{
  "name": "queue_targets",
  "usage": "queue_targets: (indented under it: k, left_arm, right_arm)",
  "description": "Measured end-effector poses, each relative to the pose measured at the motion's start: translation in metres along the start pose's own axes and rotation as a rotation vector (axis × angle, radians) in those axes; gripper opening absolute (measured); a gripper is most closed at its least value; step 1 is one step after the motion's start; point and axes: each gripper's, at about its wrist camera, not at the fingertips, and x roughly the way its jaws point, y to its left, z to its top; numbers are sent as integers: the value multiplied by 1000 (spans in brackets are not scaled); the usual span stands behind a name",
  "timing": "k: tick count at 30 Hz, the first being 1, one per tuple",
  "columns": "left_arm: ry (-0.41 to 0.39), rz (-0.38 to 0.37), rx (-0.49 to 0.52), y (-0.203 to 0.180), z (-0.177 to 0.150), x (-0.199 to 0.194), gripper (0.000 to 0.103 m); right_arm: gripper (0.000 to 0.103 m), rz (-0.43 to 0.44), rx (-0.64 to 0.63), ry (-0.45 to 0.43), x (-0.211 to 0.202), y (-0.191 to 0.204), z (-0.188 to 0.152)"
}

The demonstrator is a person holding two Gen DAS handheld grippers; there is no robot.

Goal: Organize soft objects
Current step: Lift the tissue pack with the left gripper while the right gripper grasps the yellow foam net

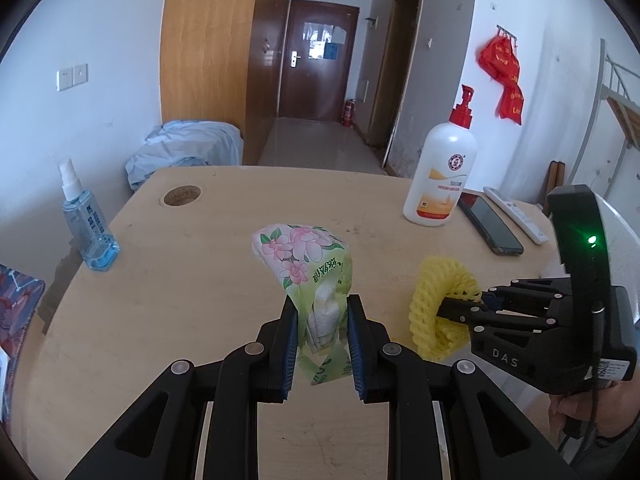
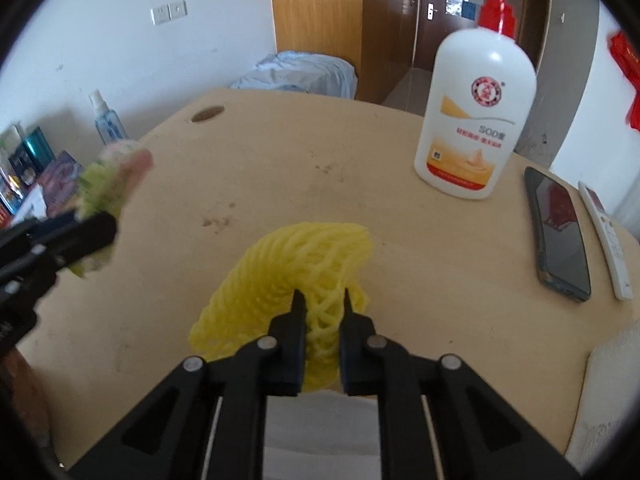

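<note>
A green tissue pack [image 1: 316, 276] printed with pink flowers is pinched between the pads of my left gripper [image 1: 322, 312], held up over the wooden table [image 1: 224, 280]. The same pack [image 2: 108, 184] shows blurred at the left of the right wrist view. A yellow foam net sleeve [image 2: 296, 276] lies curled on the table near the front. My right gripper [image 2: 322, 300] is shut on its near edge, the mesh squeezed between the jaws. From the left wrist view the net [image 1: 440, 304] and the right gripper [image 1: 460, 306] sit to the right of the tissue pack.
A white pump bottle [image 1: 440, 176] with a red top stands at the back right, a dark phone [image 1: 490, 224] and a white remote [image 1: 516, 214] beside it. A blue spray bottle [image 1: 88, 224] stands at the left edge. A cable hole [image 1: 182, 196] is at the back left.
</note>
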Motion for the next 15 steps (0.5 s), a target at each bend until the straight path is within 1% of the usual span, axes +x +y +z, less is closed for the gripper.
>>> queue_targets:
  k: [4, 8, 15]
  left_arm:
    - [-1, 1, -4, 0, 1, -1, 24]
    - [-23, 9, 7, -3, 2, -9, 24]
    - [-50, -9, 21, -15, 4, -25, 24]
  right_arm:
    - [16, 11, 4, -37, -12, 3, 3]
    - [16, 30, 19, -73, -25, 2, 6]
    - [16, 22, 31, -137, -58, -1, 5]
